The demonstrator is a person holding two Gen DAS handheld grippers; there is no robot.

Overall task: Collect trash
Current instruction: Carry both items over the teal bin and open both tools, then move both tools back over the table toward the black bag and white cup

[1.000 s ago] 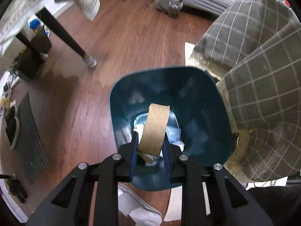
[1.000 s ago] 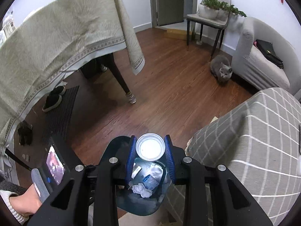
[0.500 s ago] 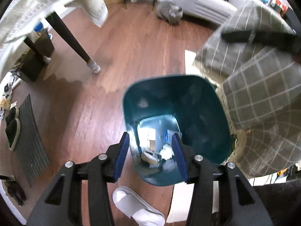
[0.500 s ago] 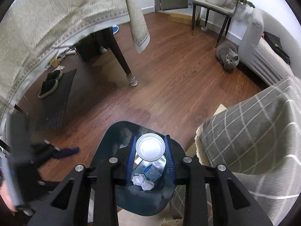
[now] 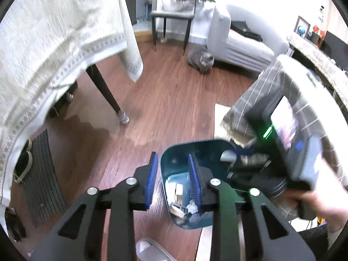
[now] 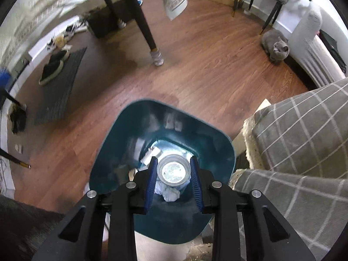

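Observation:
A teal trash bin [image 6: 121, 152] stands on the wood floor beside a grey checked sofa; paper scraps and a white crumpled wad [image 6: 170, 194] lie at its bottom. My right gripper [image 6: 173, 171] is shut on a clear plastic cup [image 6: 174, 170], seen end on, and holds it over the bin's mouth. My left gripper [image 5: 173, 174] is open and empty, above the bin's left rim [image 5: 162, 169]. The right gripper's body and the person's hand [image 5: 304, 174] show at the right of the left wrist view, over the bin.
A dark table leg [image 6: 141, 21] under a cream tablecloth [image 5: 54, 32] stands to the left. A grey cat [image 6: 275, 46] lies by a white sofa [image 5: 239, 39]. A dark mat with shoes [image 6: 56, 80] lies on the left. A white slipper [image 5: 152, 250] lies near the bin.
My left gripper has opened; the cardboard roll it held is gone from its jaws, and it has lifted back left. My right gripper has moved down over the bin with the cup.

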